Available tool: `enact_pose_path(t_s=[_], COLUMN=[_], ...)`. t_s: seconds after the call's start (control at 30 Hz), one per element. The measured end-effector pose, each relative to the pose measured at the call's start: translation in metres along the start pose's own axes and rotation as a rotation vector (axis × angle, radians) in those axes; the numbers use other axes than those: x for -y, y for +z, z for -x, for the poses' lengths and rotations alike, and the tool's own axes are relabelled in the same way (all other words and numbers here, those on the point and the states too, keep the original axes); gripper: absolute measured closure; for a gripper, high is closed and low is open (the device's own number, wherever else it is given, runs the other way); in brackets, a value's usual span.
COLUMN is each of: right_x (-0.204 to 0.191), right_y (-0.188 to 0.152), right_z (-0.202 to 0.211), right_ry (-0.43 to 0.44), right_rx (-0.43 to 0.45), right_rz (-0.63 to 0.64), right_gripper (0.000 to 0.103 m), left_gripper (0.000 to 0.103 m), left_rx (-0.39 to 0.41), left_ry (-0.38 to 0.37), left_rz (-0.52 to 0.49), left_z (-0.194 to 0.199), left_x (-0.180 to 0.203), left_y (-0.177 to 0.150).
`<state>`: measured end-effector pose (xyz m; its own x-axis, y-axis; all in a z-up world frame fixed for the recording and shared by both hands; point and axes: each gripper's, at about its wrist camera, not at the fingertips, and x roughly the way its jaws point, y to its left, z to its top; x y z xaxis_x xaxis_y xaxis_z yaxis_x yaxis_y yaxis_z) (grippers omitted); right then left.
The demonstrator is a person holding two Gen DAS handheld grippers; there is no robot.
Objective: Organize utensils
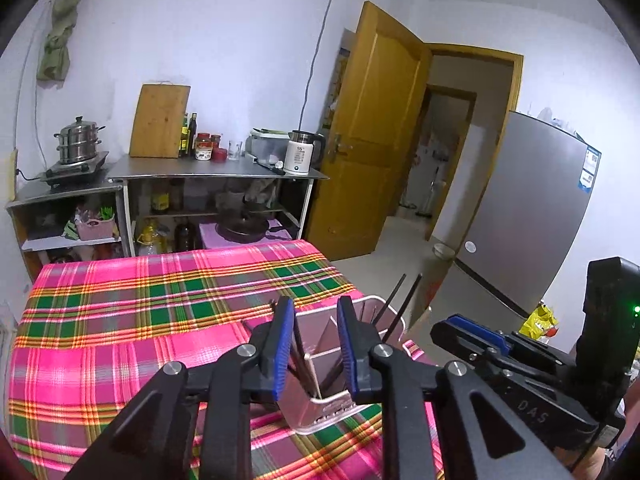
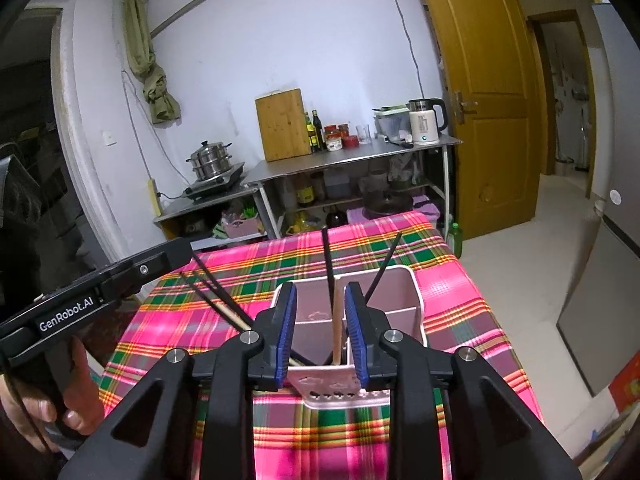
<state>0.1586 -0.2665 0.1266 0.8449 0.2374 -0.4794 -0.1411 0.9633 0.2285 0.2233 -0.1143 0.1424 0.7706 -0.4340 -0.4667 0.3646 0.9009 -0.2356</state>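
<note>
Chopsticks (image 2: 329, 264) standing in pink holder (image 2: 404, 312) on plaid desk (image 2: 452, 308), dark tips up, leaning on dividers, likely so handles stay easy to pick. More chopsticks (image 2: 216, 296) slanting from left claw (image 1: 313, 354) down into holder's left cell; seemingly mid-insertion, though clamped or merely passing between pads cannot tell. Right claw (image 2: 321, 334) apart, poised straight over holder with pale stick between pads, untouched as far as visible. Cluttered counter (image 2: 352, 156) well beyond desk
</note>
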Motion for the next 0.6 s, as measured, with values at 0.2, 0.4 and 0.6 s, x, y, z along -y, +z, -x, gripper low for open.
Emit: enact_pose_path(t_s=[0.2, 0.4, 0.6], right_x=[-0.007, -0.014, -0.025], right_y=[-0.018, -0.041, -0.064], right_z=[0.015, 0.028, 0.041], right_ry=[-0.007, -0.005, -0.012], right_rx=[-0.003, -0.013, -0.025], right_rz=[0.007, 0.021, 0.043], right_gripper=[0.077, 0.077, 0.077], left_gripper=[0.081, 0.081, 0.081], left_rx=[-0.010, -0.038, -0.055], left_ry=[0.011, 0.015, 0.020], left_rz=[0.005, -0.006, -0.020], left_z=[0.017, 0.029, 0.042], left_x=[-0.005, -0.004, -0.001], left_y=[-0.024, -0.055, -0.084])
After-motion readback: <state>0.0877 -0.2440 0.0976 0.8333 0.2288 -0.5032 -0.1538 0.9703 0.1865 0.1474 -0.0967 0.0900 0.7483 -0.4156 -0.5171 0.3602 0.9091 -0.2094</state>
